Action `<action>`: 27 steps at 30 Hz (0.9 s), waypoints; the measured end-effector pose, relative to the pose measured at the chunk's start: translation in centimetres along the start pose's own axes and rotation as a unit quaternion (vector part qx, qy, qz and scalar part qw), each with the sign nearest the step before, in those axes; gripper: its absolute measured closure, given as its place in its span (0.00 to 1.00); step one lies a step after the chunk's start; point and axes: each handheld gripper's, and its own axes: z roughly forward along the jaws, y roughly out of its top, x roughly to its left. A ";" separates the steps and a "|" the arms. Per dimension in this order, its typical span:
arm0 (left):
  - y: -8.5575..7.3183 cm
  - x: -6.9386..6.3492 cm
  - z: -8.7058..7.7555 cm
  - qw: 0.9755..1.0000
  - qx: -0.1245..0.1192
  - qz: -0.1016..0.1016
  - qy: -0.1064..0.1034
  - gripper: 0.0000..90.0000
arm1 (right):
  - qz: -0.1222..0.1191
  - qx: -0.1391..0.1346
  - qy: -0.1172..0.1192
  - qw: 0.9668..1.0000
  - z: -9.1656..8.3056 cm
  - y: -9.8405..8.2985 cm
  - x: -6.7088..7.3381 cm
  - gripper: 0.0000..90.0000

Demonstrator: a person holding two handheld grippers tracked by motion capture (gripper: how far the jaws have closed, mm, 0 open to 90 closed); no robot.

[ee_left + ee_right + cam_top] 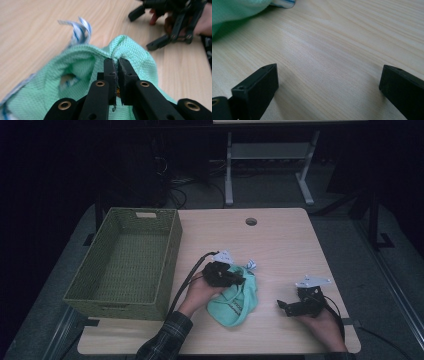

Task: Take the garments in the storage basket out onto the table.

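A mint-green knit cloth [235, 304] lies bunched on the wooden table, just right of the person's left hand. My left gripper [241, 280] is down on its upper edge. In the left gripper view the jaws [117, 60] are pinched together on a raised fold of the cloth [75, 65]. A blue-and-white striped strip [81, 28] sticks out beyond the cloth. My right gripper [284, 306] rests low on the table to the right, apart from the cloth, jaws spread wide [329, 82] over bare wood. The edge of the cloth [234, 12] shows at the upper left of the right gripper view.
A green woven basket [170, 265] stands on the left side of the table, close to the left forearm. A round cable hole [251, 221] sits near the far edge. A desk frame and cables stand on the floor beyond the table.
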 end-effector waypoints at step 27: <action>-2.0 -2.4 -4.4 1.000 0.009 -0.003 0.022 0.67 | -0.003 -0.002 0.000 1.000 0.0 0.0 0.0 0.02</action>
